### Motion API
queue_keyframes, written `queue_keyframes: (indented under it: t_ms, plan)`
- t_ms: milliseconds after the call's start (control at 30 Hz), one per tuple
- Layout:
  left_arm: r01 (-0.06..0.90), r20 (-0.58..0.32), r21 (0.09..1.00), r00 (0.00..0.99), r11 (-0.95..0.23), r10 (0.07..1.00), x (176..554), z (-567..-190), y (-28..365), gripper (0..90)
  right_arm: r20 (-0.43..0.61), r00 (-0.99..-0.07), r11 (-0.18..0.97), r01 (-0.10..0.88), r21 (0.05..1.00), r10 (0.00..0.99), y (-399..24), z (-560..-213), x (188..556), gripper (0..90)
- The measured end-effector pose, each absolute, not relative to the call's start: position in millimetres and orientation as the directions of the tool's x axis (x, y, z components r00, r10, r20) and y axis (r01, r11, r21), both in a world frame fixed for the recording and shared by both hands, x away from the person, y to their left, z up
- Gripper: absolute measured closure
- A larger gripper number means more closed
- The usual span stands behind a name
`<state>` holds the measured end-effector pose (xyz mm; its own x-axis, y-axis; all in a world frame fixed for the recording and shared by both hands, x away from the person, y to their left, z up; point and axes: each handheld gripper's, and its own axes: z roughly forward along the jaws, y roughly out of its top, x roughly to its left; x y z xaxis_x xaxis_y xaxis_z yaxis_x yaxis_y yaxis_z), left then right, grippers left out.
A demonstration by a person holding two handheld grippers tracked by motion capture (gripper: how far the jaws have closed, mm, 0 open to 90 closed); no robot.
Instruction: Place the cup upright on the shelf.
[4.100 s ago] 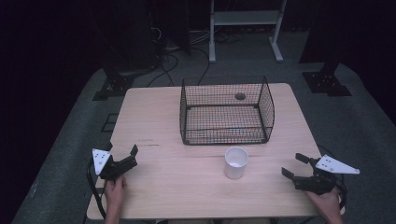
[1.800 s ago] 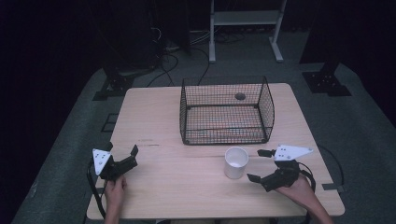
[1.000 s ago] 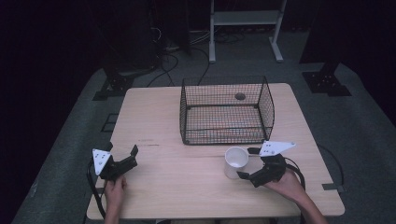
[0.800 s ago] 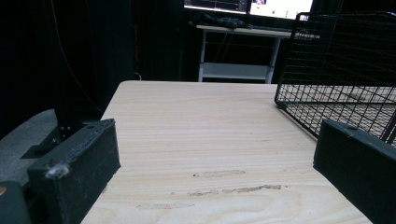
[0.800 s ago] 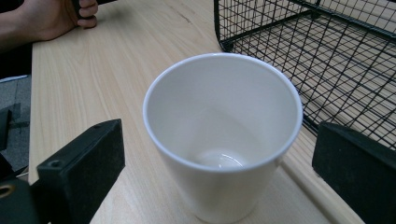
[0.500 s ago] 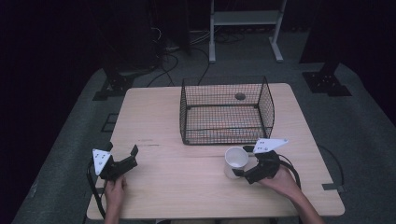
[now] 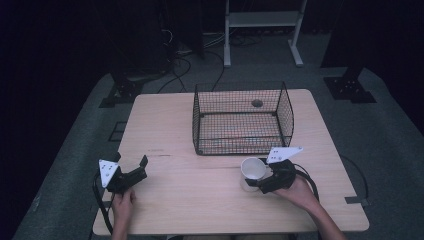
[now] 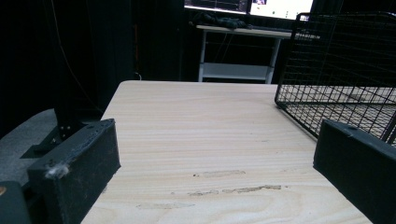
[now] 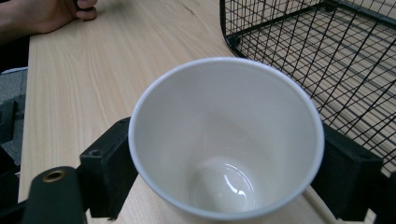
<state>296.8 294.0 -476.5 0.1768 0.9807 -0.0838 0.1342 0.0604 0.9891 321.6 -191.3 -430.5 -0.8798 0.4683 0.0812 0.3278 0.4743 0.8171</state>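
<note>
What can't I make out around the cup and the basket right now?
- White cup: its base and outer wall, right gripper view; its own rim and the right gripper cover them.
- Handle: not visible in either view.
- Wire basket: dark round spot behind its far wall, high view; too small to identify.
- Basket's right side, left gripper view: cut off by the frame edge.

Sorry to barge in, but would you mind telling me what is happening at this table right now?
A person is working with a hand-held gripper in each hand. The right hand-held gripper has just been closing its jaws around a white cup, which sits between them, on the wooden table, just in front of a black wire basket. The cup looks empty. The left hand-held gripper rests open near the table's left edge, holding nothing.
</note>
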Motion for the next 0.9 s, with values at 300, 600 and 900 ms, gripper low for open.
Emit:
queue_keyframes:
  t_ms: [300, 600, 900]
  plan:
    - [0.134, -0.085, 0.989, 0.178, 0.061, 0.98, 297, -476, 294, 0.0, 0.083, -0.884, 0.49, 0.331, 0.806, 0.46, -190, -425, 323, 19.2]
    - [0.138, -0.084, 0.989, 0.182, 0.059, 0.98, 297, -477, 294, 0.0, 0.104, -0.891, 0.476, 0.33, 0.815, 0.441, -190, -413, 328, 19.4]
    - [0.141, -0.089, 0.988, 0.183, 0.063, 0.979, 298, -477, 294, 0.0, 0.139, -0.9, 0.443, 0.332, 0.833, 0.414, -188, -398, 337, 19.3]
